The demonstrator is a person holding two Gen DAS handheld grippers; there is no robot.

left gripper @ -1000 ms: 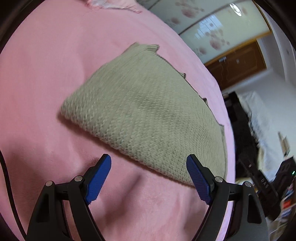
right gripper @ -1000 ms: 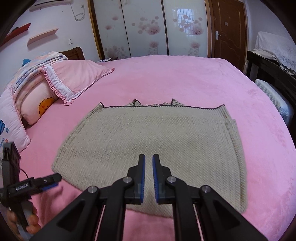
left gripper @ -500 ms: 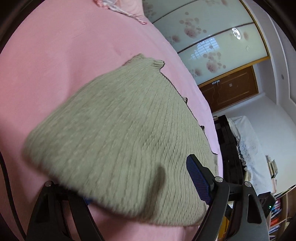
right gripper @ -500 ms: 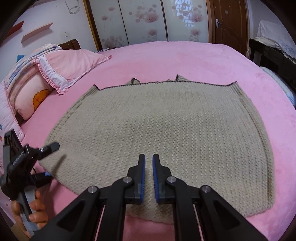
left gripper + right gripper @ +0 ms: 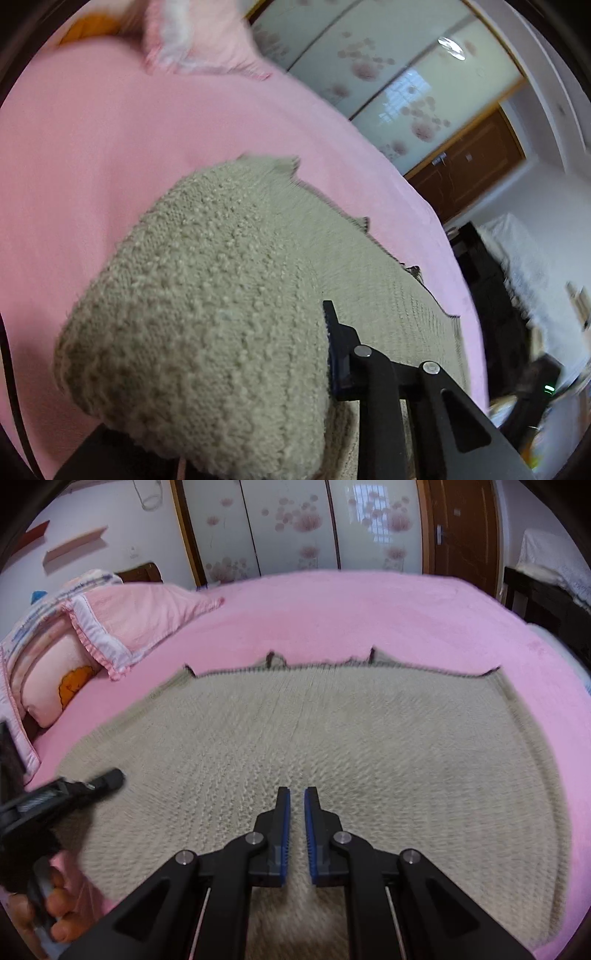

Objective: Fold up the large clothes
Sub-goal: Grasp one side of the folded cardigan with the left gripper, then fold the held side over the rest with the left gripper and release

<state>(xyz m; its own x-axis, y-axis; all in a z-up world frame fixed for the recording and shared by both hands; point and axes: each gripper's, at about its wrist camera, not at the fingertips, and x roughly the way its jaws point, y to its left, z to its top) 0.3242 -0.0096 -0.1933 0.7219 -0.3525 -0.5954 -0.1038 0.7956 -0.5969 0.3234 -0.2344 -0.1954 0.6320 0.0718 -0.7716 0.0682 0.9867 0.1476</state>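
Note:
A beige knitted garment point(image 5: 332, 746) lies folded flat on the pink bed point(image 5: 369, 609). In the left wrist view its near left corner point(image 5: 207, 314) bulges up between my left gripper's fingers and hides the left finger; only the right finger point(image 5: 334, 343) shows. My left gripper also shows in the right wrist view point(image 5: 107, 781) at the garment's left edge. My right gripper point(image 5: 297, 808) hovers over the garment's near middle with its blue pads nearly together and nothing between them.
Pink pillows point(image 5: 110, 627) are stacked at the bed's left. Flowered wardrobe doors point(image 5: 295, 524) and a brown door point(image 5: 461, 528) stand behind the bed. Dark furniture point(image 5: 546, 602) stands to the right of the bed.
My left gripper moved forward onto the garment's left corner, and the fabric now fills its jaws. My right gripper moved forward and lower over the garment, still shut.

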